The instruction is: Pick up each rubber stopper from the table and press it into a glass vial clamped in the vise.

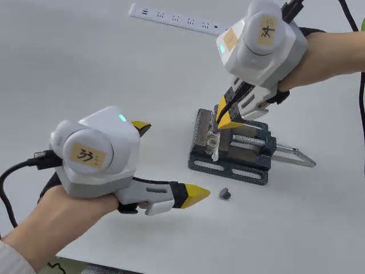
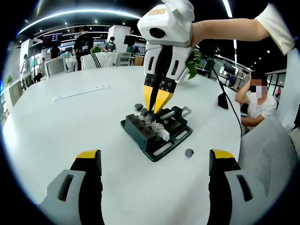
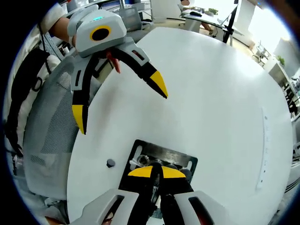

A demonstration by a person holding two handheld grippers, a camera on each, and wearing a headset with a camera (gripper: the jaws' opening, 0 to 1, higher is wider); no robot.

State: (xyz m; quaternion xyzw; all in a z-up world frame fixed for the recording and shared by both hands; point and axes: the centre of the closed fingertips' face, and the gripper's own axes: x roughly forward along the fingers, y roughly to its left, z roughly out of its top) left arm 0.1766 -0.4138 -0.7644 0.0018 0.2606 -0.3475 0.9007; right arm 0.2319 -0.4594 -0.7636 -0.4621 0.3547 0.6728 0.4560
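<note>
A dark vise (image 1: pixel 231 153) stands mid-table with glass vials (image 1: pixel 214 140) clamped in it. My right gripper (image 1: pixel 226 121) is shut, its yellow tips pressed together straight down on a vial top. In the left gripper view those tips (image 2: pixel 156 106) touch a dark stopper (image 2: pixel 151 114) seated in a vial; another stoppered vial (image 2: pixel 138 108) stands beside it. One loose grey rubber stopper (image 1: pixel 224 194) lies on the table just in front of the vise. My left gripper (image 1: pixel 170 162) hovers open and empty to the left of the vise, level with the loose stopper (image 2: pixel 189 152).
A white power strip (image 1: pixel 171 20) lies at the far edge of the white table (image 1: pixel 102 68). The vise's screw handle (image 1: pixel 293 151) sticks out to the right. A grey mesh chair (image 2: pixel 267 154) stands by the table edge, and people sit beyond it.
</note>
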